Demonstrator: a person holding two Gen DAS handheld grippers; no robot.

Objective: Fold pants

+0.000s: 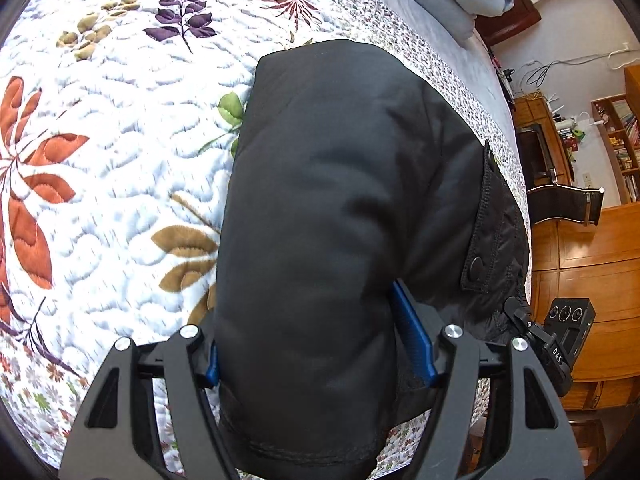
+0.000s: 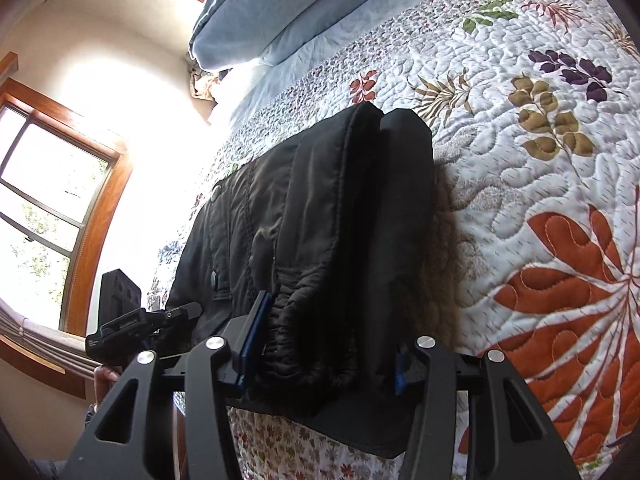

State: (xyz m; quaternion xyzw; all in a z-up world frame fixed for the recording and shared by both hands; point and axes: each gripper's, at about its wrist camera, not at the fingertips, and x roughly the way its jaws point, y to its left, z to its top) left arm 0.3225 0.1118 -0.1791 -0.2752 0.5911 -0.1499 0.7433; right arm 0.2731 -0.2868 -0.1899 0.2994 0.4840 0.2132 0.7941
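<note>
Black padded pants (image 1: 328,208) lie folded lengthwise on a floral quilted bedspread (image 1: 112,168). My left gripper (image 1: 320,356) is shut on one end of the bundle, the fabric bunched between its blue pads (image 1: 412,332). My right gripper (image 2: 324,352) is shut on the other end of the pants (image 2: 320,216), where the elastic waistband shows. A pocket flap with a snap button (image 1: 476,266) lies on the right side in the left wrist view. Each gripper shows at the edge of the other's view, the right one (image 1: 548,344) and the left one (image 2: 132,328).
Blue pillows (image 2: 256,12) lie at the head of the bed. The bed's edge (image 1: 516,184) runs close beside the pants. Beyond it stand a wooden desk and shelves (image 1: 592,240) and a chair (image 1: 560,196). A window (image 2: 52,184) is on the other side.
</note>
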